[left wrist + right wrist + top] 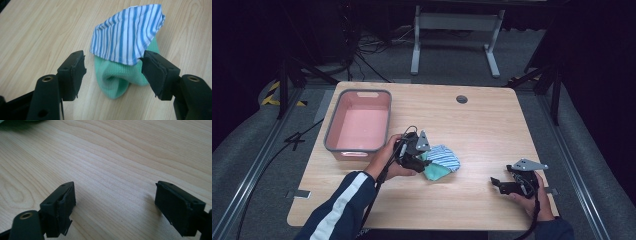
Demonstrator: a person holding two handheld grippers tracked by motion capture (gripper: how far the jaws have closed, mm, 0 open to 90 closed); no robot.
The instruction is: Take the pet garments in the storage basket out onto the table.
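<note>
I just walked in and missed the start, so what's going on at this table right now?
A person at a wooden table holds a gripper in each hand. The left gripper is open, its jaws either side of a small pile: a blue-striped cloth lying on a green cloth. Nothing is gripped yet. The right gripper is open over bare wood, off to the right. An empty pink bin sits to the left.

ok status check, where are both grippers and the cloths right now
Left gripper open, fingers straddling green cloth, no contact. Striped cloth lying on top of green. Right gripper open over bare table. Pink bin empty.
</note>
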